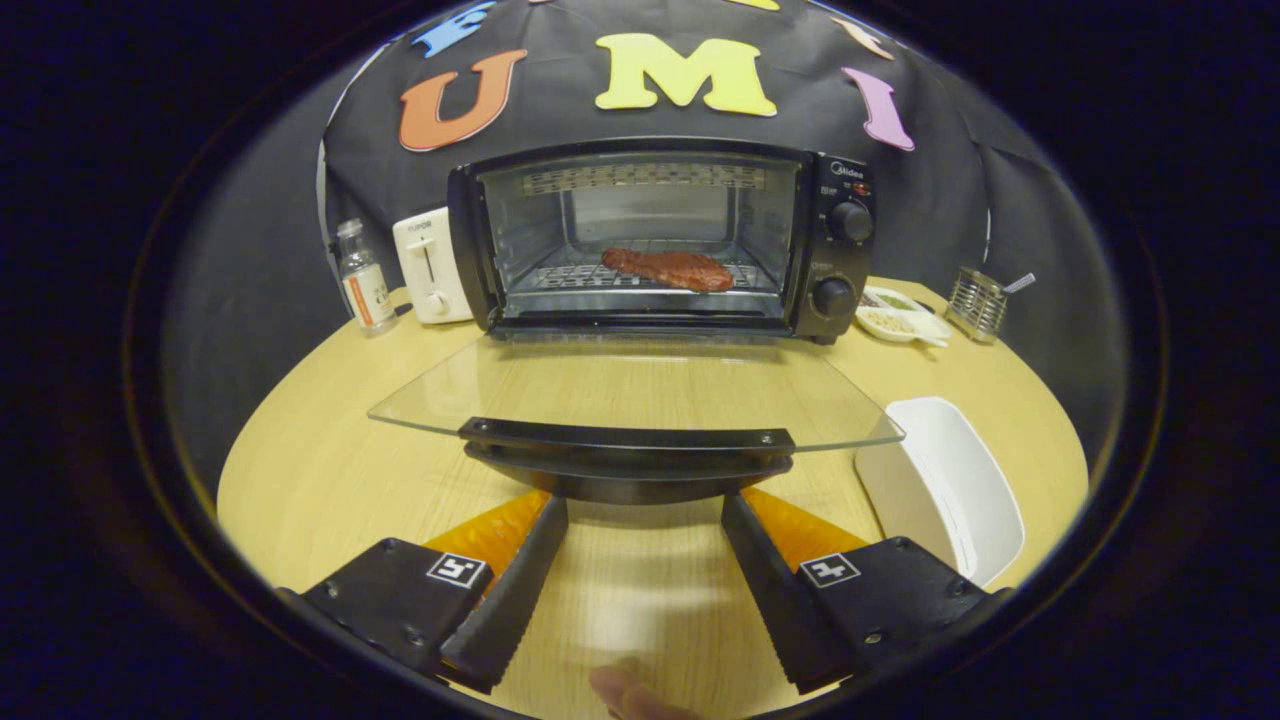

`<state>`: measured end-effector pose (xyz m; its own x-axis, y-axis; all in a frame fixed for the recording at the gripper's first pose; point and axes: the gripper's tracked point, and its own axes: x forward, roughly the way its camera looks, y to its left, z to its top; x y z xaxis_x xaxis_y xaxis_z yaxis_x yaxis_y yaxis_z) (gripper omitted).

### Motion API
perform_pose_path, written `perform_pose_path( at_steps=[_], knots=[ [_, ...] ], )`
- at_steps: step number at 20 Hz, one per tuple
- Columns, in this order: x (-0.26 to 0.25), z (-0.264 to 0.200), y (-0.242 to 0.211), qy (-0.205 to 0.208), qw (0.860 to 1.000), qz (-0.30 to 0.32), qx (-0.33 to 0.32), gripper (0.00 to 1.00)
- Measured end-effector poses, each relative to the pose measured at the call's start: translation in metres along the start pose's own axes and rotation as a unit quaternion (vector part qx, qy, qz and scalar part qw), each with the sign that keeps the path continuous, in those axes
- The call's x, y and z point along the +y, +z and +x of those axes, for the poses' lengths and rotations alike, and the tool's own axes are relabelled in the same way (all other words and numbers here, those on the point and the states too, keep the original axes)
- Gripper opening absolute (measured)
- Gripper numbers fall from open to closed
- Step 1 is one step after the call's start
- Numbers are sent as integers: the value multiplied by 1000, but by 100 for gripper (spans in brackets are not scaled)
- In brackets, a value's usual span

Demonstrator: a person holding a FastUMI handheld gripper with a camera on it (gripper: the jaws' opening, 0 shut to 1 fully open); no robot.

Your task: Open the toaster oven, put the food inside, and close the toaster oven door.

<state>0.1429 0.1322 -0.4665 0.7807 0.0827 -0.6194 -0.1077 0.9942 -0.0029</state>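
My tool (pixel 645 510): spread wide, empty, just below door handle (pixel 628 450); risk: glass door (pixel 640 390) slips off fingers mid-lift, drops

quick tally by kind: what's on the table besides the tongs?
Appliances: 2 (toaster oven, door down; white toaster)
Food: 1 (meat on the oven rack)
Bottles: 1
Dishes and trays: 2
Wire holders: 1
Total: 7
Tongs open, just short of the door handle.

Bottle (pixel 363 279) & white toaster (pixel 432 266) left of oven; dishes (pixel 903 318), rack (pixel 976 303), white tray (pixel 955 490) right.
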Motion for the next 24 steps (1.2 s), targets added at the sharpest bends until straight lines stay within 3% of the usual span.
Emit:
perform_pose_path(
  at_steps=[8,18,24],
  knots=[
    [11,-2,31,-3,999,-18,-34,99],
    [3,-12,110,-31,994,-53,-95,99],
    [0,-25,170,-22,990,-19,-137,100]
  ],
)
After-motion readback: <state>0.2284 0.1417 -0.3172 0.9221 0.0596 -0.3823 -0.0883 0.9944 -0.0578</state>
